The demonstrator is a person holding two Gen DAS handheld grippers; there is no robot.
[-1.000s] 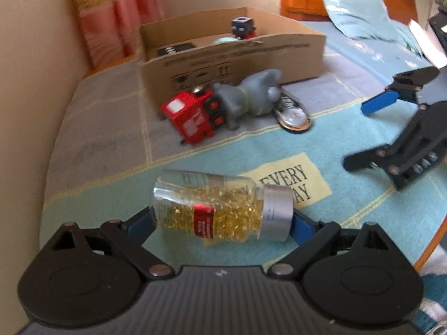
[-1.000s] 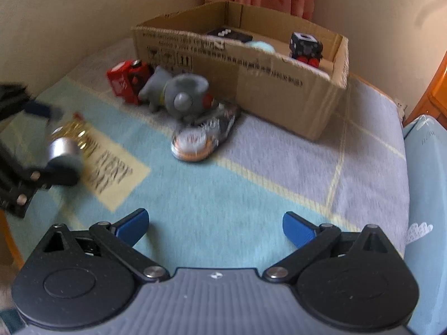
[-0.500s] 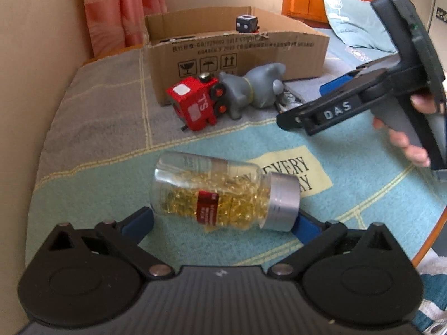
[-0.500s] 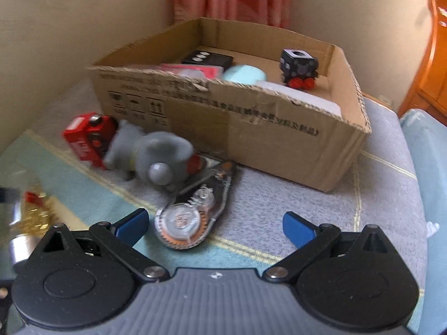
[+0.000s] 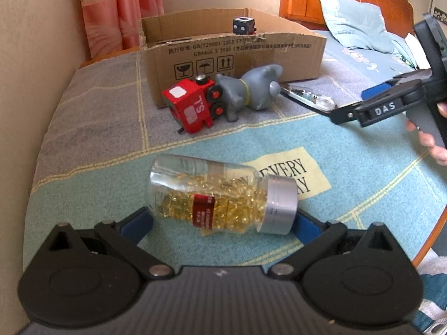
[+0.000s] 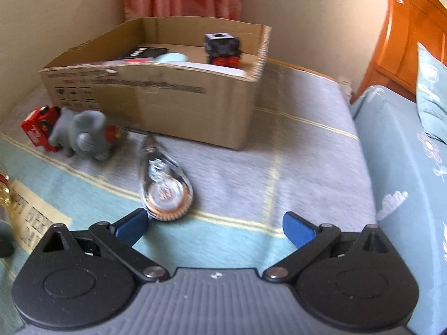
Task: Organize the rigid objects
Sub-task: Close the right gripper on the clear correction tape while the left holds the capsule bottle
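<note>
My left gripper (image 5: 223,223) is shut on a clear bottle of yellow capsules (image 5: 220,195) with a silver cap, held sideways above the blanket. A red toy train (image 5: 192,106), a grey toy elephant (image 5: 245,92) and a clear correction-tape dispenser (image 5: 307,97) lie in front of the cardboard box (image 5: 232,53). My right gripper (image 6: 215,226) is open and empty, just short of the tape dispenser (image 6: 164,192). The train (image 6: 39,125) and elephant (image 6: 81,134) lie left of it. The right gripper also shows in the left wrist view (image 5: 360,103).
The box (image 6: 173,97) holds a black cube toy (image 6: 222,44), a black device (image 6: 142,51) and a pale blue object (image 6: 171,57). A wall and a pink curtain (image 5: 117,8) stand behind it. A pillow (image 5: 354,22) and a wooden headboard (image 6: 405,33) are on the right.
My right gripper moved forward and rightward toward the tape dispenser, which now lies just ahead of its left finger. My left gripper still holds the bottle; its view shifted slightly.
</note>
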